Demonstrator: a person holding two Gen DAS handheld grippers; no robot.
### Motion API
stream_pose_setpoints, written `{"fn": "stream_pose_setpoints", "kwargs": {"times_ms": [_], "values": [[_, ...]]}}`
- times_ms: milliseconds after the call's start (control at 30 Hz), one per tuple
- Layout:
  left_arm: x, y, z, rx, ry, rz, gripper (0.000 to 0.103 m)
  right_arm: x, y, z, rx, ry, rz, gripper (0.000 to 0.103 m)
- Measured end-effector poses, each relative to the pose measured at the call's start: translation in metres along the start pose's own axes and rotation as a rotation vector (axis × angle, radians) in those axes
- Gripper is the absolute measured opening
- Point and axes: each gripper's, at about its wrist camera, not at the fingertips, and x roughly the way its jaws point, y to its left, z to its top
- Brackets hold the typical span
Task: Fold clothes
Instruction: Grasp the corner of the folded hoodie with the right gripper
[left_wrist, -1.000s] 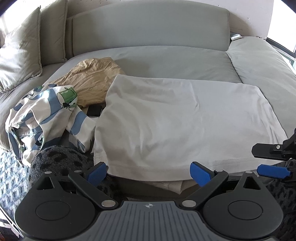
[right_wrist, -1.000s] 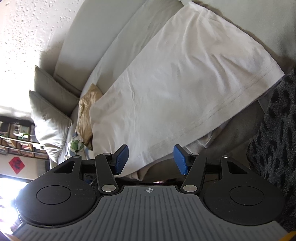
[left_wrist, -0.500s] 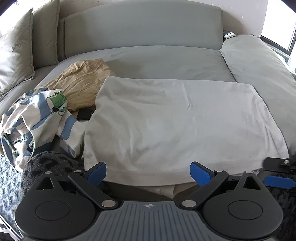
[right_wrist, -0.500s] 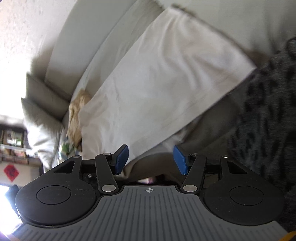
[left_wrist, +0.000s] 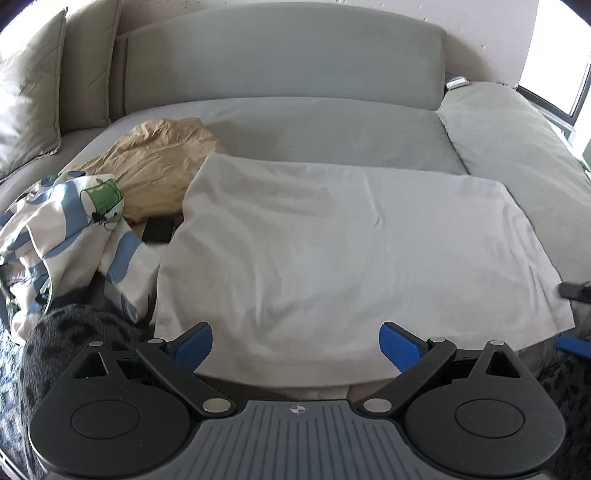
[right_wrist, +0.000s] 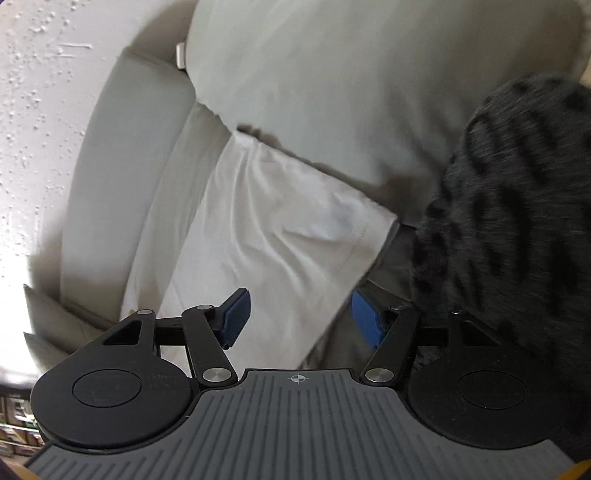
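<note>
Two views, two stories. Left wrist view: my left gripper (left_wrist: 295, 341) hangs with jaws spread wide and empty over the near hem of the white shirt (left_wrist: 351, 251), which lies flat across the sofa (left_wrist: 314, 122), as it did a second ago. Right wrist view: my right gripper (right_wrist: 299, 314) has rolled and slid to the shirt's corner at frame centre; its jaws are opening, cloth between them, not pinched. I judge both hem corners are nearly ready to grasp.
</note>
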Motion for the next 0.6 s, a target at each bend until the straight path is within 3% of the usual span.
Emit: {"fn": "stream_pose_setpoints", "kwargs": {"times_ms": [100,167,300,400,433,467,533,567,600], "values": [[0.006,0.006,0.002,-0.016,0.002,0.008,0.097,0.030,-0.009,0.002,0.072,0.042,-0.012,0.062],[0.012,0.011,0.002,-0.029,0.005,0.019,0.097,0.032,-0.012,-0.001,0.112,-0.024,0.027,0.072],[0.029,0.015,-0.001,-0.040,0.025,0.059,0.097,0.030,-0.015,-0.001,0.118,-0.185,0.081,0.070],[0.035,0.017,-0.004,-0.043,0.056,0.045,0.097,0.044,-0.012,0.006,0.051,-0.252,0.080,0.070],[0.037,0.017,-0.005,-0.043,0.064,0.040,0.097,0.049,-0.011,0.009,0.025,-0.271,0.075,0.066],[0.037,0.017,-0.005,-0.041,0.067,0.039,0.097,0.053,-0.012,0.012,0.018,-0.276,0.050,0.052],[0.037,0.018,-0.006,-0.044,0.066,0.036,0.097,0.051,-0.015,0.020,0.043,-0.263,0.053,0.037],[0.037,0.019,-0.006,-0.047,0.066,0.033,0.097,0.048,-0.014,0.022,0.051,-0.250,0.076,0.010],[0.036,0.020,-0.006,-0.051,0.067,0.031,0.097,0.045,-0.014,0.024,0.058,-0.236,0.099,0.010]]}}
